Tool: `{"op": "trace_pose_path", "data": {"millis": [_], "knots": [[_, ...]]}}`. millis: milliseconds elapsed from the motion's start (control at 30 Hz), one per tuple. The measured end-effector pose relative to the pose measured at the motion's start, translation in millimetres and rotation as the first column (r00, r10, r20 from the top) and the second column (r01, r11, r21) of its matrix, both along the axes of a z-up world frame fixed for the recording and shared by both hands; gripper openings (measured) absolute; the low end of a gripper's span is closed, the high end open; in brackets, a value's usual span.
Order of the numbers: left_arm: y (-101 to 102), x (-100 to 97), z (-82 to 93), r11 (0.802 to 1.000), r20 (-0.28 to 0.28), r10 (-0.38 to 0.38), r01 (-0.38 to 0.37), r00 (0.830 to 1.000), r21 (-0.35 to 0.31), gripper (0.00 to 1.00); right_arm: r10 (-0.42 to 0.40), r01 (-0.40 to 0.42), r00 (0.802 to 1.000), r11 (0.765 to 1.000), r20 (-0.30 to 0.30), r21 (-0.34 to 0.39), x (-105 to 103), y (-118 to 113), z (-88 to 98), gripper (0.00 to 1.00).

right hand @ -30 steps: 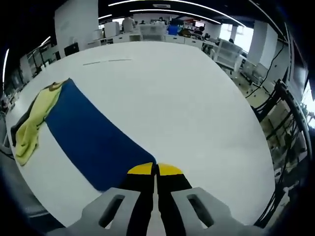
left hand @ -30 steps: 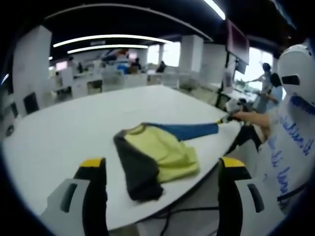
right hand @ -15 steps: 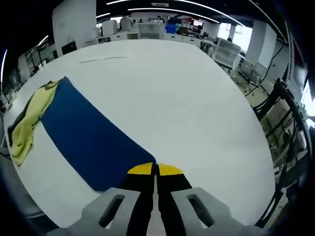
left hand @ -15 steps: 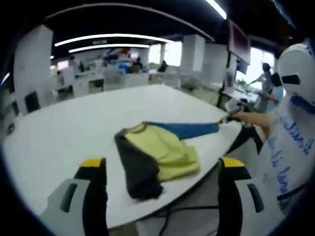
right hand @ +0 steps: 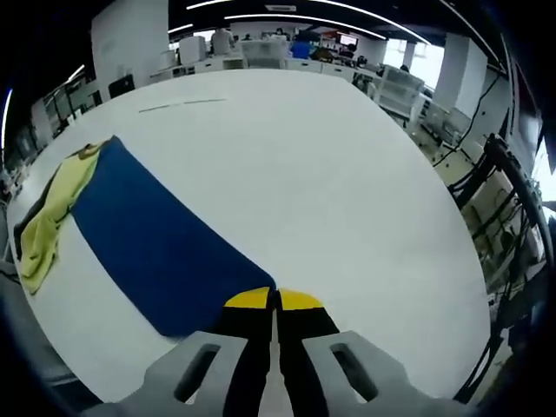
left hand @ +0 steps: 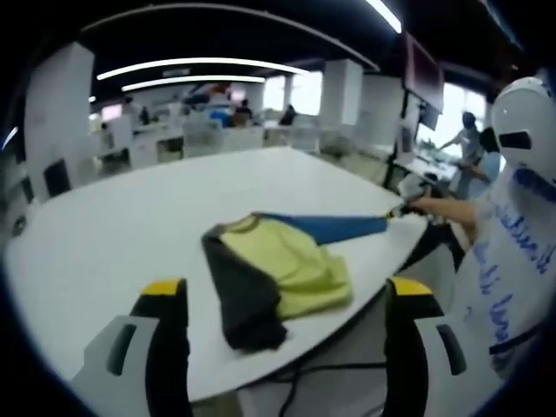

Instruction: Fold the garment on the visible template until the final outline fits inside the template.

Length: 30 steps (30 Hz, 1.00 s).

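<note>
The right tool (right hand: 277,300) has its 2 jaws pressed together on the end of the blue sleeve (right hand: 152,248) of the garment (left hand: 274,278), apparently to draw that sleeve out straight so it can be folded over cleanly. From the jaws, the sleeve runs flat across the white table (right hand: 330,174) to the yellow and dark body of the garment, which lies bunched near the table's edge. In the left gripper view, the left tool (left hand: 287,300) stands wide apart and empty, held back from the table's edge with the garment lying between and beyond its jaws, probably waiting to take a hold. In that view the right tool (left hand: 401,208) grips the sleeve's far end. No template outline can be made out under the garment.
</note>
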State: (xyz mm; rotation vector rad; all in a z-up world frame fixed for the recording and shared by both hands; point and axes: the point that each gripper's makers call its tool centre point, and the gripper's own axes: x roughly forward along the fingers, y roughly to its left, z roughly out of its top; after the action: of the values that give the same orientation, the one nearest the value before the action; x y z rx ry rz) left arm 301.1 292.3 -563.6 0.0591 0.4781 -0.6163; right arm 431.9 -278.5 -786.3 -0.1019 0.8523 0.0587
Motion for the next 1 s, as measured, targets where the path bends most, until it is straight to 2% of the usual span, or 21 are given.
{"op": "trace_pose_path", "data": {"millis": [233,467,567,600,700,1000], "knots": [[0,0.4,-1.5,1.000,-0.004,0.003,-0.003,1.000,0.001,0.89,-0.002,0.002,1.000,1.000,0.003,-0.019,-1,-3,1.0,0.04],[0,0.6,-1.4,1.000,-0.002,-0.001,0.001,1.000,0.000,0.88,-0.031,0.031,0.999,1.000,0.030,0.007,-2,-3,8.4,0.16],[0,1.0,-2.1,1.000,-0.004,-0.003,0.003,1.000,-0.001,0.89,-0.036,0.036,0.999,0.999,0.040,0.007,-2,-6,11.7,0.17],[-1,1.1,-2.3,1.000,-0.005,-0.007,0.007,1.000,-0.001,0.88,-0.041,0.041,0.998,0.999,0.047,0.009,-2,-9,18.0,0.17],[-2,1.7,-1.7,1.000,-0.004,-0.010,0.010,1.000,-0.003,0.88,-0.050,0.049,0.997,0.999,0.050,0.023,-5,-8,16.9,0.19],[-3,1.7,-1.3,1.000,-0.002,-0.024,0.024,1.000,-0.002,0.87,-0.023,0.022,0.999,1.000,0.045,0.019,-32,8,10.7,0.23]]}}
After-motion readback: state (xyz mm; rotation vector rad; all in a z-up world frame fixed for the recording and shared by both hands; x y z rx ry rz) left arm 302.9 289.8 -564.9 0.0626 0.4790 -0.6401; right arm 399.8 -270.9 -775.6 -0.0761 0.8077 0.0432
